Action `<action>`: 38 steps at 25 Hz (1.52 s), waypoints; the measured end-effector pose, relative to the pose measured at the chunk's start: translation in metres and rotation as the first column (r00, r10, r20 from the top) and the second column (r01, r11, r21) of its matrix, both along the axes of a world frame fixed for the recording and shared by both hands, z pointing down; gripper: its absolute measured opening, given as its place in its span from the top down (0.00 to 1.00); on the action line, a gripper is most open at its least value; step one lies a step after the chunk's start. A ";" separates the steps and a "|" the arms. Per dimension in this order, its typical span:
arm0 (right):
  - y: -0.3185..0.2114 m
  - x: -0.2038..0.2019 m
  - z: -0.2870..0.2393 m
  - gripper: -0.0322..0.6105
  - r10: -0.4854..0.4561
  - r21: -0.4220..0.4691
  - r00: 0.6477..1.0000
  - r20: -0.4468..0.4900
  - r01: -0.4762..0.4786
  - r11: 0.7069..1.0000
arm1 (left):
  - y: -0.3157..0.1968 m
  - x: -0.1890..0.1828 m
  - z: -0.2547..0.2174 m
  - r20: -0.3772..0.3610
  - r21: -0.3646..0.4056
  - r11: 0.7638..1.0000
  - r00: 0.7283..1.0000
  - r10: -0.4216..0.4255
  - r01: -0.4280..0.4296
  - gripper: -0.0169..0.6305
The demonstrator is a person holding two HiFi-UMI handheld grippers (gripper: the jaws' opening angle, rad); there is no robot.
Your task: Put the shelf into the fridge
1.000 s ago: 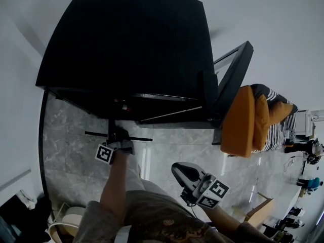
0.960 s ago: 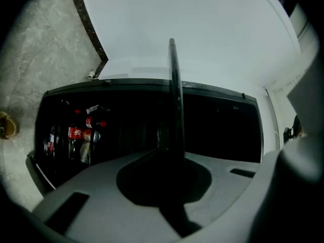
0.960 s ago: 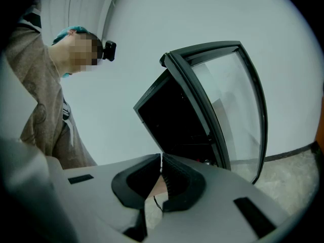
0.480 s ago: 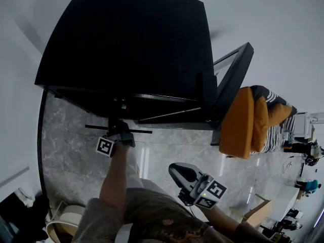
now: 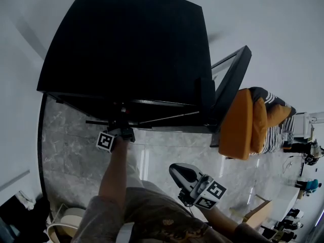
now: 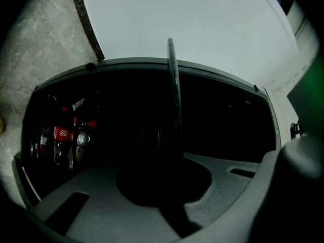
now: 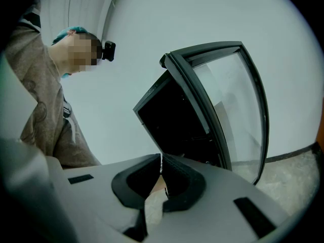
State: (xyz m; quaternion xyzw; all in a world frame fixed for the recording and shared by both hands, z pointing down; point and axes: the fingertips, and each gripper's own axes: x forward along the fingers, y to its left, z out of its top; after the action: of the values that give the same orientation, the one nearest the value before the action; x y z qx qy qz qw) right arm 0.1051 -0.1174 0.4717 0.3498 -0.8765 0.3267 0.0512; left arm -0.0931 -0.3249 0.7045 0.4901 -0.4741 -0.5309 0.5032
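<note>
You are standing in a bare indoor room, more a workspace than a lived-in home. Plain white walls point(image 5: 283, 24) meet a polished grey marble floor point(image 5: 76, 156). A black drinks fridge point(image 5: 126, 49) with a glass door point(image 5: 234, 80) holds cola bottles point(image 6: 63, 135). An orange chair point(image 5: 243, 120) and a cardboard box point(image 5: 258, 209) sit off to the side.

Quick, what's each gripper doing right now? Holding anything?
Left hand-held gripper: closed on the shelf.
Right hand-held gripper: closed, holding nothing.
</note>
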 end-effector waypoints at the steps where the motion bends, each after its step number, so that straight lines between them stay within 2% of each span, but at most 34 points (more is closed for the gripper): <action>1: -0.001 -0.001 0.000 0.91 0.000 0.000 1.000 0.000 0.000 1.000 | -0.003 0.000 0.000 0.003 0.000 1.000 1.000 0.000 0.000 0.95; 9: -0.006 -0.002 -0.004 0.91 0.007 0.003 1.000 -0.002 -0.007 1.000 | -0.036 0.001 0.006 0.044 -0.013 1.000 0.999 0.000 0.000 0.95; 22: -0.006 -0.006 0.002 0.91 -0.006 -0.016 1.000 -0.009 0.005 1.000 | -0.077 0.004 0.007 0.048 -0.014 1.000 0.999 -0.007 0.008 0.95; 33: -0.007 0.003 0.005 0.91 0.025 -0.029 0.999 -0.022 -0.025 0.999 | -0.108 0.008 0.006 0.045 -0.017 1.000 0.999 -0.006 0.007 0.95; 38: -0.008 0.004 0.007 0.91 0.024 -0.033 0.999 -0.026 -0.025 0.999 | -0.118 -0.004 0.013 0.063 -0.003 0.998 0.996 -0.064 0.065 0.95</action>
State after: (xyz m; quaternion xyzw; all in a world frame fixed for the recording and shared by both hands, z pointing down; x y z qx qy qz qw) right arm 0.1087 -0.1253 0.4783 0.3636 -0.8659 0.3376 0.0643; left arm -0.0966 -0.4426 0.7175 0.4899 -0.5065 -0.5301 0.4717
